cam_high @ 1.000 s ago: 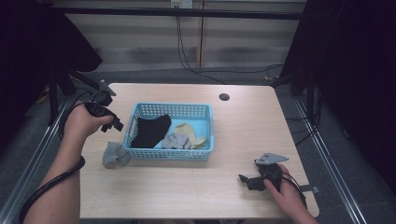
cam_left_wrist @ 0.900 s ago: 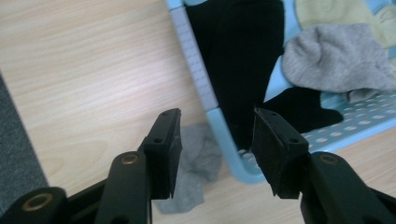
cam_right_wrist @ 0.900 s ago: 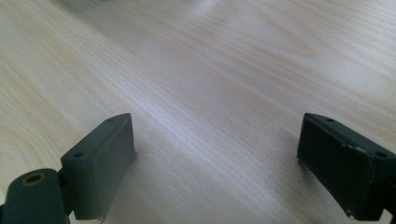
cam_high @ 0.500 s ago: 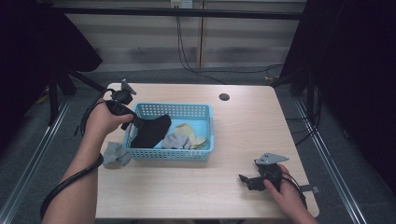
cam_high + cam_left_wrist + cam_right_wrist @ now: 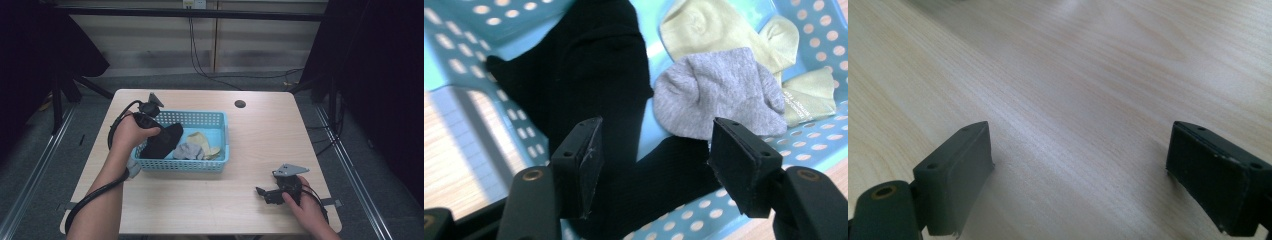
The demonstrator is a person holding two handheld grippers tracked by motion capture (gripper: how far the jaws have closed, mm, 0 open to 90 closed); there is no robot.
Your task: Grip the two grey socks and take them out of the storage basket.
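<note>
Left gripper hovering over the near-left end of the light blue perforated plastic basket, jaws parted and just lately widening, nothing pinched between them. Seen along those jaws in the left gripper view: long black ribbed sock directly beneath, draped from the basket floor up over the near rim, pads clear of the cloth. Beside it a small grey knitted sock, overlapping a pair of pale yellow-green socks; small printed lettering on one yellow-green sock, too fine to read. From the high view, the same black sock partly hidden behind the hand, grey sock and yellow-green socks toward the basket's middle.

Right gripper resting low at the near-right corner of the pale wooden table, well apart from the basket. Right gripper view: jaws standing wide, bare wood grain between them, nothing held.

Also on the table: small dark round hole near the far edge; scrap of grey cloth just outside the basket's near-left corner, partly covered by the left forearm.
</note>
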